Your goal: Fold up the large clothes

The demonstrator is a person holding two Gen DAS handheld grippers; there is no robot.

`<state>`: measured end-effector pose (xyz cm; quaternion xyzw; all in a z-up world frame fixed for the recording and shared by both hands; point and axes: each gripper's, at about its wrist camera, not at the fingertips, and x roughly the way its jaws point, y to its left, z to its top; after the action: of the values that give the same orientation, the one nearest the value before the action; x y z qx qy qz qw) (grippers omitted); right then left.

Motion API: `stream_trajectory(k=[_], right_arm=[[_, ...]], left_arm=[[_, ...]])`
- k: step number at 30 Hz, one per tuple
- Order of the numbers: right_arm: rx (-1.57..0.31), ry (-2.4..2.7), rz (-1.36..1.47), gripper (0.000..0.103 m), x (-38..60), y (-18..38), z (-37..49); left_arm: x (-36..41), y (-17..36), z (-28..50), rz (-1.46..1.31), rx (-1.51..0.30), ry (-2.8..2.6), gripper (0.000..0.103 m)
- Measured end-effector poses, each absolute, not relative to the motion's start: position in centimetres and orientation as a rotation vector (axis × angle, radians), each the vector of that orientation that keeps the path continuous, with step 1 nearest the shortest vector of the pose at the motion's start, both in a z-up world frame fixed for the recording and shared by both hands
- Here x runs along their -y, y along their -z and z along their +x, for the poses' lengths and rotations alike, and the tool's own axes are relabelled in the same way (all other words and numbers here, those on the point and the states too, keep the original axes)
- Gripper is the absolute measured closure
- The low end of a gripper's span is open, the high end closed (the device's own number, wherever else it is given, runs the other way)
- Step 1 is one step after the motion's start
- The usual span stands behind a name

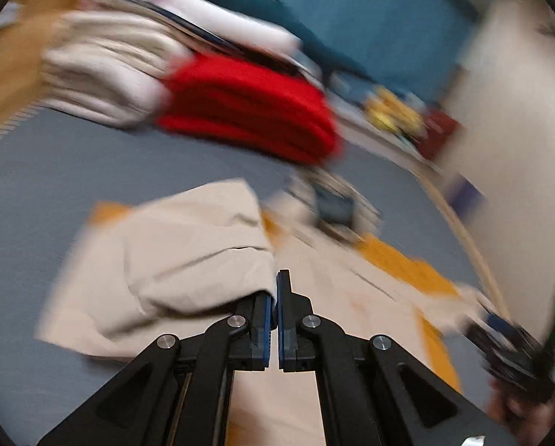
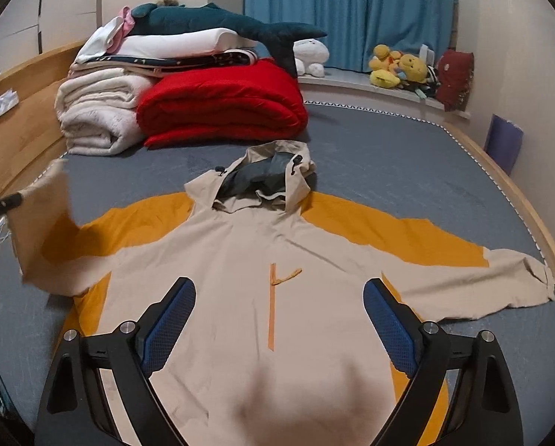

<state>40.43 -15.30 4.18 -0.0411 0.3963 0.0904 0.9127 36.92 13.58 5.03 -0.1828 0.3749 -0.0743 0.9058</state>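
Motion blur smears the bed (image 1: 35,186) behind the left hand-held gripper (image 1: 277,297).

My bed (image 2: 407,163), grey sheet, carries the beige-and-orange jacket (image 2: 262,260) spread flat at centre; folded red blanket (image 2: 221,104) and white blanket (image 2: 99,111) at eleven o'clock.

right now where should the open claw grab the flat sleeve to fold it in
Take the sleeve at its cuff, coming from above and outside with the right claw. The cuff is the free end, lying flat and bare near the bed edge, so it should lift and swing across the jacket easily.
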Motion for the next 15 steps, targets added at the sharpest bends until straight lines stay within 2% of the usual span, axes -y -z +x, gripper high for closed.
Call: stream_trajectory(k=[4,5,7,9,12,15], right_arm=[[-0.835,-0.19,-0.05,0.041,14.7,-3.7,40.7],[-0.841,-0.193,-0.034,0.044,14.6,-3.6,40.8],[-0.852,-0.201,0.018,0.058,14.6,-3.4,41.0],[-0.855,-0.195,0.055,0.061,14.7,-3.2,41.0],[-0.859,-0.204,0.102,0.062,14.5,-2.9,41.1],[-0.879,-0.244,0.119,0.062,13.5,-2.2,41.2]], left_arm=[[-7.8,-1.7,38.4,-0.33,-0.986,0.288,0.084],[-7.5,-1.4,38.6,-0.321,-1.018,0.277,0.079],[-8.9,-1.7,39.0,-0.384,-1.007,0.258,0.074],[-10.9,-2.2,39.1,-0.446,-0.977,0.227,0.067],[-14.1,-1.1,38.2,-0.48,-0.96,0.165,0.066],[-16.4,1.8,39.1,-0.503,-1.036,0.073,0.066]])
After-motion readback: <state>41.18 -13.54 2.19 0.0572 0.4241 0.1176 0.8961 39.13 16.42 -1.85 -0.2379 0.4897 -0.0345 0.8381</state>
